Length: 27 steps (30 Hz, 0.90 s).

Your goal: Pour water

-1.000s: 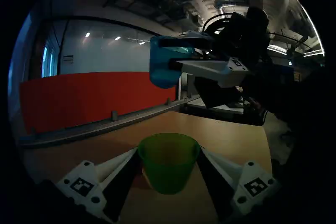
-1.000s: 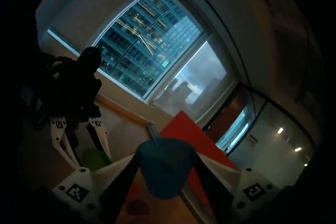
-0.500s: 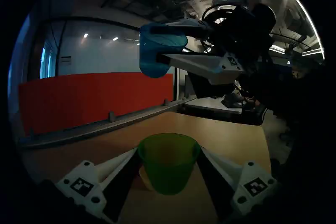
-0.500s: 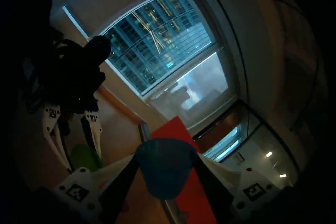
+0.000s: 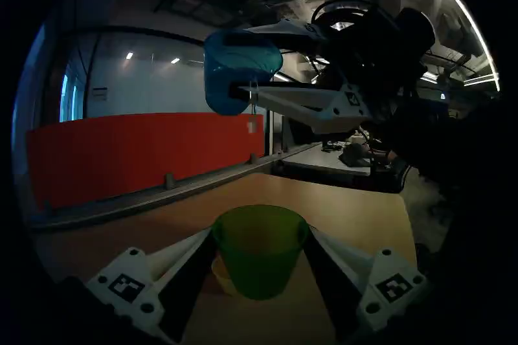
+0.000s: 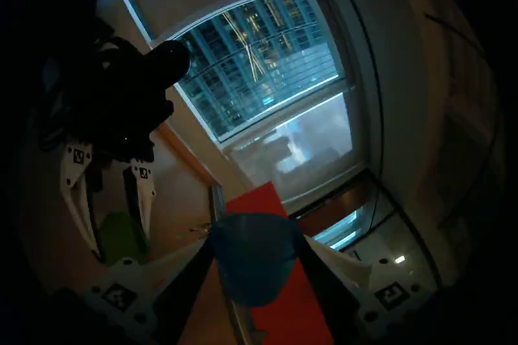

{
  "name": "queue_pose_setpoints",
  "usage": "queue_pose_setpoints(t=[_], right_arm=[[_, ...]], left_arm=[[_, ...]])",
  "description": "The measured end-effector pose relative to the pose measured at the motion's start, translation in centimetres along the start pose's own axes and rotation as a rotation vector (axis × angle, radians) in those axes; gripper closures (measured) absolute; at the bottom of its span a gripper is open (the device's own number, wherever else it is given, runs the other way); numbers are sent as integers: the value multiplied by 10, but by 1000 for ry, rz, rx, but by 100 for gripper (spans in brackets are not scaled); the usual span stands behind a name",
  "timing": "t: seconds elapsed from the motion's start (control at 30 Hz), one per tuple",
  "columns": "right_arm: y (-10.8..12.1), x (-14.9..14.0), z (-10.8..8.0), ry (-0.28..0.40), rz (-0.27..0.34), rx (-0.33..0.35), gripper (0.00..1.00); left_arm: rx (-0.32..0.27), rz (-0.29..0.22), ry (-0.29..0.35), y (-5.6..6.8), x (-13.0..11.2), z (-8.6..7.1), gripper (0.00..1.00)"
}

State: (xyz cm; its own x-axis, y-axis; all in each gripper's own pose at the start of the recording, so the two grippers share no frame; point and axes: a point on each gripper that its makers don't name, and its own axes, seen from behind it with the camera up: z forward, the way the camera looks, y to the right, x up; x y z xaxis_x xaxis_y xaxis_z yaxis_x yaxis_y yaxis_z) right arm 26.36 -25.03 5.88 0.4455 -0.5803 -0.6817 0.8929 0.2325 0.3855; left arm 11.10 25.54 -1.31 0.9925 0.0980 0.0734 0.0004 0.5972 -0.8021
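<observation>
My right gripper, clenched on the blue plastic cup at upper centre, has tilted further; left gripper grasps the green plastic cup, pour looks imminent

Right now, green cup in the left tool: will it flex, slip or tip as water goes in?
The green cup looks like thin translucent plastic, so probably light and a bit squeezable. Gripped by the left tool, it widens upward, so added weight should wedge it, not slide it. Held at both sides, tipping seems unlikely.
</observation>
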Motion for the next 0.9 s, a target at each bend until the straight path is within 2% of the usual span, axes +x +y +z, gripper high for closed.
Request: queue_pose_setpoints(t=[0.9], right_arm=[[12,-3,6,-14,-125,-28,9]], left_arm=[[-5,7,3,-2,0,0,12]])
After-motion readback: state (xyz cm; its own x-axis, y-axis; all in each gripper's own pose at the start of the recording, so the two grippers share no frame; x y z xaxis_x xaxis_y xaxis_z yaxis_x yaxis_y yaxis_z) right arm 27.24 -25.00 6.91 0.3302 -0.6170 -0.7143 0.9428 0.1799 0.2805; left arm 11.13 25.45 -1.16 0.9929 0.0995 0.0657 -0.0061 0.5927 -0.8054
